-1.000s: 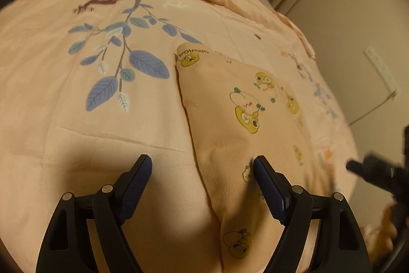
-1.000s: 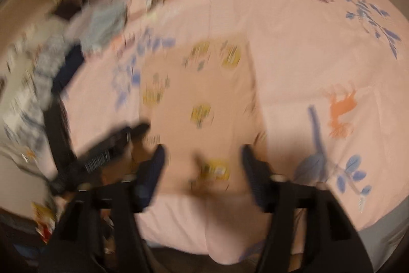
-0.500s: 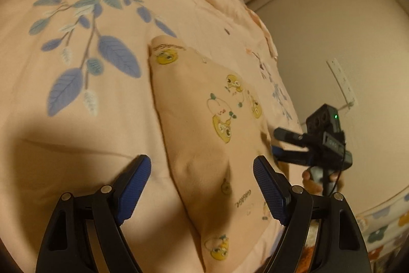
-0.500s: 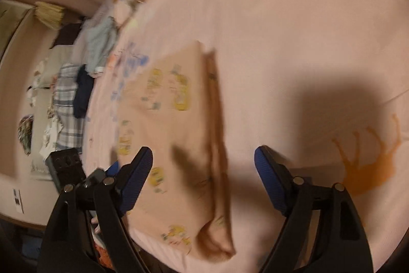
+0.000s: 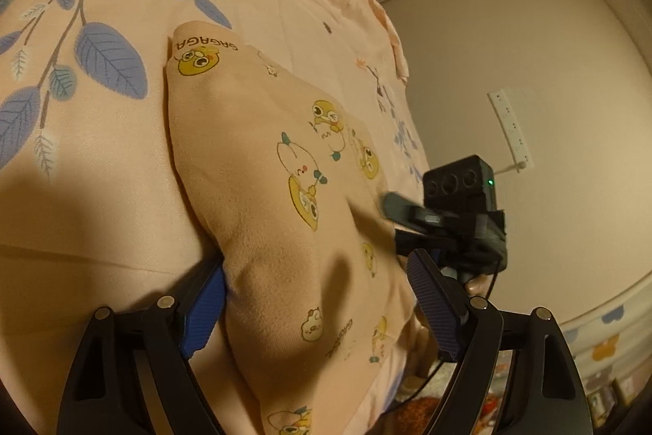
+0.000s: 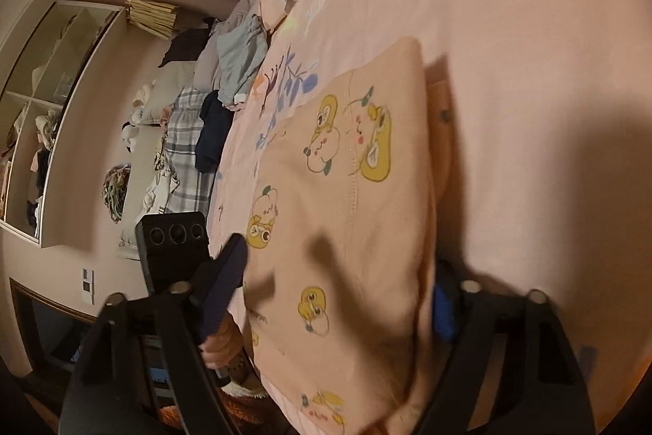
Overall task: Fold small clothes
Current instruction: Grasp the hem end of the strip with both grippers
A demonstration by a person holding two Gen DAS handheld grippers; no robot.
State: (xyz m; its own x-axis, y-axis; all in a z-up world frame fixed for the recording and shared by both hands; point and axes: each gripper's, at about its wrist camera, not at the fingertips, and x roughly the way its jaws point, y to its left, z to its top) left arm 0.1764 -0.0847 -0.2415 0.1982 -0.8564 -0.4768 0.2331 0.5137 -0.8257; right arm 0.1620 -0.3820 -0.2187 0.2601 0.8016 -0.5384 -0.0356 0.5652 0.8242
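Low, both tongs [image 5: 322, 306] [image 6: 338, 296] straddle the folded garment's [image 5: 265, 190] near edge.

Left gripper [image 5: 322, 306]: pointed forward and downward, jaws spread wide, one blue pad on each side of the garment [image 5: 285, 251]. Right gripper [image 6: 338, 292]: likewise angled downward, jaws just narrowing with the garment's edge between them, pads astride the fabric. A hand [image 6: 220, 347] grasps the left gripper's handle.
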